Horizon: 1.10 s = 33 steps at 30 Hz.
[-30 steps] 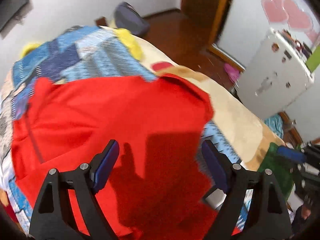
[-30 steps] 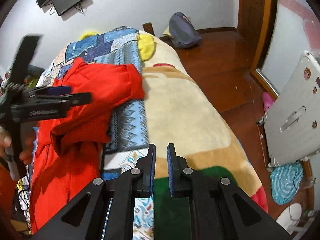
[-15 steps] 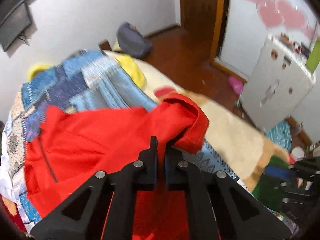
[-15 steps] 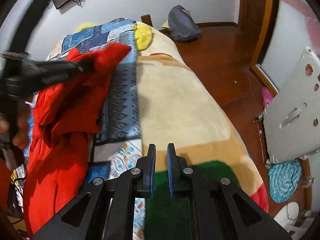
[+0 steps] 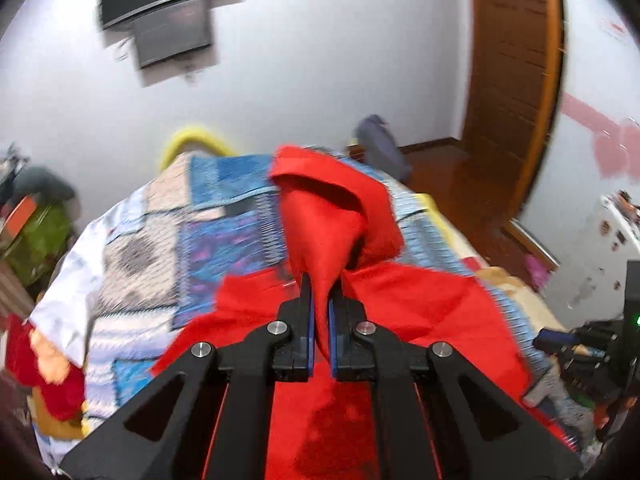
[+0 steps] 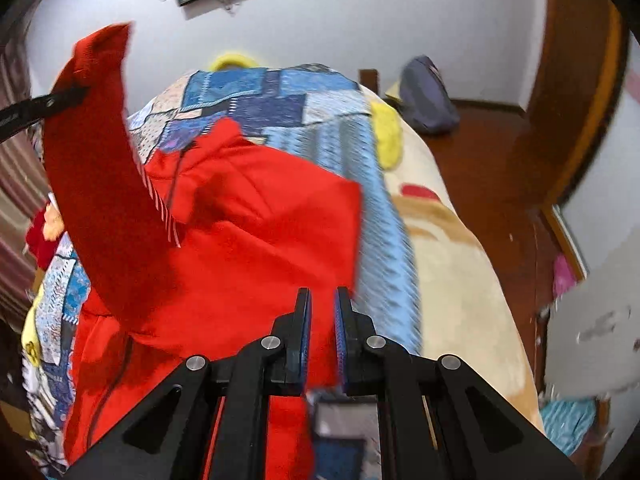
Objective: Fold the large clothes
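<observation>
The left gripper (image 5: 320, 300) has its jaws closed down to a narrow slot on a fold of the red garment (image 6: 248, 232), and the pinched cloth rises from the slot into a hooded loop above the fingers; in the right wrist view this gripper shows at the left edge, holding a long strip of the garment, a sleeve by its look, high above the bed (image 6: 460, 272); the strip hangs down to the rest of the garment, which lies spread over the left half of the bed, on the blue patchwork quilt (image 6: 256, 96); its right edge falls near the middle of the bed, beside the bare cream blanket (image 6: 452, 280) toward the right edge.

The right gripper (image 6: 322, 312) hovers over the garment's near right corner; its jaws stand almost together, with only a thin gap; red cloth shows through that gap, but whether any is pinched cannot be told, as the frame is blurred.

A dark screen (image 5: 168, 12) hangs on the white wall beyond the bed's far end; a grey bag (image 6: 428, 96) lies on the wooden floor past the far right corner.
</observation>
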Each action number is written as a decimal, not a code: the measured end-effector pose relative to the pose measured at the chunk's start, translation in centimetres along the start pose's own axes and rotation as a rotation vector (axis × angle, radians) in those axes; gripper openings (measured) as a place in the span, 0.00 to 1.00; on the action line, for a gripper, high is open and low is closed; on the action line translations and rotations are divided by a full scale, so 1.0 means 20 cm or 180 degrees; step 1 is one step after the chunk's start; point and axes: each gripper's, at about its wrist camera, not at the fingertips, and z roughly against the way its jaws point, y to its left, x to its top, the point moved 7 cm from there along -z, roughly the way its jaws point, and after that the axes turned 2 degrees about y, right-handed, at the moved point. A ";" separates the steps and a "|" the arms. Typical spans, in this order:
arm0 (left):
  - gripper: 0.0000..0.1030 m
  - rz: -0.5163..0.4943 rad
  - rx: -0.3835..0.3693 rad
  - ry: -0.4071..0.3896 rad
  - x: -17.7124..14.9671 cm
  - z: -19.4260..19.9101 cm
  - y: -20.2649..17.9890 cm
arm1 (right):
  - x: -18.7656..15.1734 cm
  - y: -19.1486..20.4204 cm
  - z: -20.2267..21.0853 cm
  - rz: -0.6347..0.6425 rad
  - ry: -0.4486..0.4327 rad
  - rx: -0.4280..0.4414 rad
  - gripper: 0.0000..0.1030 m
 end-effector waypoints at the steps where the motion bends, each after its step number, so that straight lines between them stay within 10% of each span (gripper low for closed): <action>1: 0.05 0.0061 0.0008 0.0031 -0.04 -0.01 0.07 | 0.03 0.05 -0.03 0.0051 0.0008 -0.0008 0.07; 10: 0.05 0.0496 0.0160 0.0629 -0.68 -0.33 0.54 | 0.00 0.23 -0.50 0.0420 0.0575 -0.0472 0.07; 20: 0.06 0.1004 -0.0036 0.1111 -1.25 -0.53 0.61 | -0.02 0.28 -0.57 0.1025 0.0433 -0.1355 0.07; 25: 0.06 0.1136 0.0125 0.1043 -1.28 -0.48 0.73 | 0.01 0.17 -0.53 0.1006 0.0247 -0.1591 0.93; 33: 0.27 0.1216 -0.0141 0.1389 -1.43 -0.51 0.79 | -0.03 0.08 -0.51 0.0540 0.0372 -0.0782 0.93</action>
